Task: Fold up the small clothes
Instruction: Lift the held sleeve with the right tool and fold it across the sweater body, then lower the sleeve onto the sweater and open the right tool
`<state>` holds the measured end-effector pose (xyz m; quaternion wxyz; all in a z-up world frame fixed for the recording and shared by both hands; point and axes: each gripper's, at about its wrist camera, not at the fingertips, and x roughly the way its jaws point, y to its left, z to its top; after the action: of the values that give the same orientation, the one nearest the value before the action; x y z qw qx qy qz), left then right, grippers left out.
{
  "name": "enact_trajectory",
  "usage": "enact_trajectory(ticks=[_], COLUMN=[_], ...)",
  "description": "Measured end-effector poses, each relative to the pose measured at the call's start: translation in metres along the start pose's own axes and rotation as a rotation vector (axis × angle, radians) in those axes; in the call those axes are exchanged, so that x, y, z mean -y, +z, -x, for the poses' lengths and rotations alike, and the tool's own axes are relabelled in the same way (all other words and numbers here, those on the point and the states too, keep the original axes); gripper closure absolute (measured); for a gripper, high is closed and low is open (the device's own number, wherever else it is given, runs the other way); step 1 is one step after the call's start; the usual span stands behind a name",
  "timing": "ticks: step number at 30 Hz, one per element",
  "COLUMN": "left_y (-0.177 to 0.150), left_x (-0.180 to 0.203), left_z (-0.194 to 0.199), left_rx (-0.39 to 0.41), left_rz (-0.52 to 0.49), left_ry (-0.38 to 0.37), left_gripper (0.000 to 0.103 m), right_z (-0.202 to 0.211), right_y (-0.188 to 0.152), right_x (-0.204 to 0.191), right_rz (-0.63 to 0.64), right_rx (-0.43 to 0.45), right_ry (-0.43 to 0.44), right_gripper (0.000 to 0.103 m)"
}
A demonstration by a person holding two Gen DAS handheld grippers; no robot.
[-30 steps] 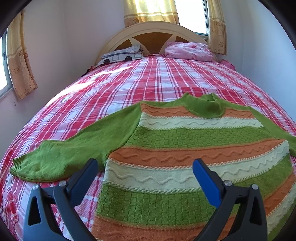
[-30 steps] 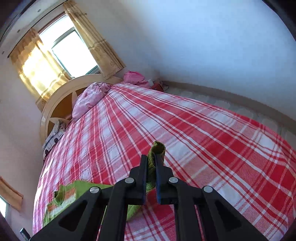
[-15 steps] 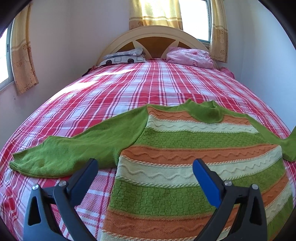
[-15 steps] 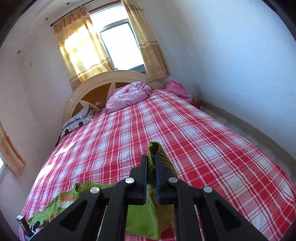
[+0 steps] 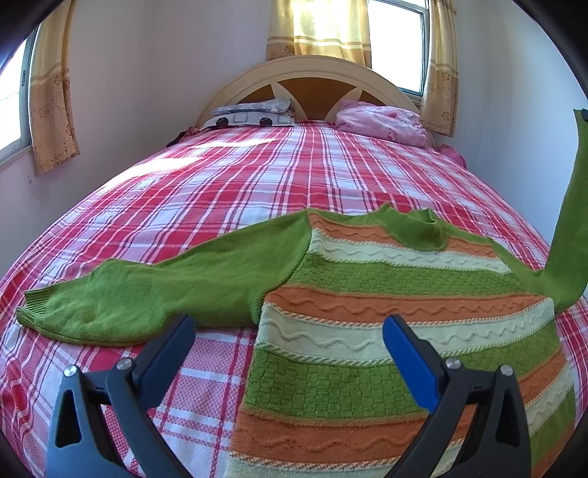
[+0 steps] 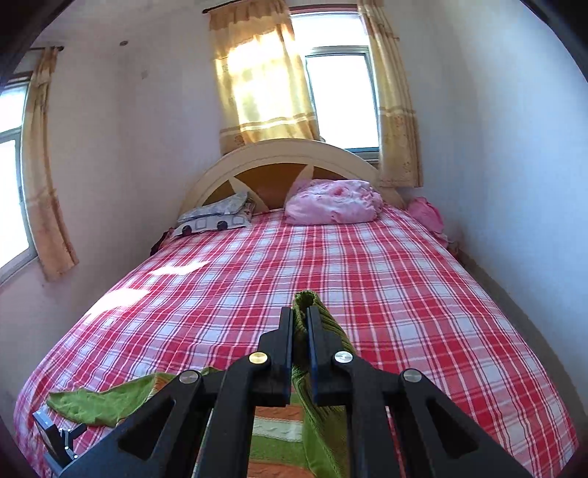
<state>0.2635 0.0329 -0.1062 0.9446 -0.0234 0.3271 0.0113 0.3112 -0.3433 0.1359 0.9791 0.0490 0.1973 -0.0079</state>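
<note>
Nearest, the left gripper (image 5: 286,338) hangs low over the bed (image 5: 257,176) with its fingers (image 5: 408,355) spread wide and holding nothing, the near part of the sweater (image 5: 386,323) lying between and just beyond them. The sweater is spread flat on the red plaid bedcover, striped in green, orange and cream. Its left sleeve (image 5: 147,290) stretches out flat toward the bed's left edge, cuff on the cover. The right sleeve (image 5: 573,220) rises steeply off the bed at the right, pulled up into the air. Up there the right gripper (image 6: 300,323) has its fingers (image 6: 284,338) pinched narrowly on the ribbed green cuff (image 6: 307,299), which pokes out just past the tips; the rest of the sleeve hangs below. Farther on the bedcover lies bare up to a grey patterned pillow (image 5: 253,116) on the left and a pink bundle (image 5: 382,123) on the right, both against the arched headboard (image 5: 312,71). Beyond that, yellow curtains (image 5: 316,29) frame a bright window.
</note>
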Motion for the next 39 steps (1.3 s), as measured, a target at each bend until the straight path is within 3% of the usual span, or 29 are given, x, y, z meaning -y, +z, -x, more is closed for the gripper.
enact_trajectory(ticks=[5, 10, 16, 20, 23, 24, 25, 27, 31, 35, 39], left_y=[-0.002, -0.004, -0.005, -0.005, -0.004, -0.004, -0.003, -0.002, 0.004, 0.012, 0.020], left_x=[-0.016, -0.031, -0.046, -0.056, -0.060, -0.061, -0.061, -0.057, -0.044, -0.021, 0.013], left_z=[0.000, 0.001, 0.005, 0.007, 0.007, 0.007, 0.006, 0.005, -0.003, -0.011, -0.025], left_rx=[-0.002, -0.010, -0.012, -0.022, -0.030, -0.034, -0.040, -0.050, -0.082, -0.083, -0.104], left_rz=[0.020, 0.027, 0.040, 0.043, 0.047, 0.048, 0.047, 0.039, 0.022, -0.024, -0.079], left_ry=[0.012, 0.039, 0.081, 0.123, 0.152, 0.149, 0.148, 0.129, 0.044, -0.008, -0.088], left_gripper=[0.000, 0.000, 0.000, 0.000, 0.000, 0.000, 0.000, 0.000, 0.001, 0.014, 0.018], right_z=[-0.032, -0.076, -0.124, -0.152, -0.161, -0.157, -0.153, -0.137, -0.106, -0.082, -0.068], right_y=[-0.008, -0.041, -0.116, -0.184, -0.222, -0.230, -0.235, -0.239, -0.243, -0.251, -0.261], right_x=[-0.069, -0.135, -0.209, -0.232, -0.233, -0.228, -0.222, -0.202, -0.152, -0.107, -0.080], right_rz=[0.088, 0.153, 0.226, 0.255, 0.278, 0.281, 0.281, 0.264, 0.254, 0.250, 0.200], right_rx=[-0.029, -0.090, -0.209, -0.333, -0.409, -0.418, -0.420, -0.411, -0.364, -0.293, -0.267], right_ry=[0.084, 0.167, 0.281, 0.350, 0.404, 0.405, 0.408, 0.424, 0.356, 0.233, 0.211], right_gripper=[0.097, 0.097, 0.097, 0.097, 0.091, 0.077, 0.053, 0.041, 0.041, 0.041, 0.041])
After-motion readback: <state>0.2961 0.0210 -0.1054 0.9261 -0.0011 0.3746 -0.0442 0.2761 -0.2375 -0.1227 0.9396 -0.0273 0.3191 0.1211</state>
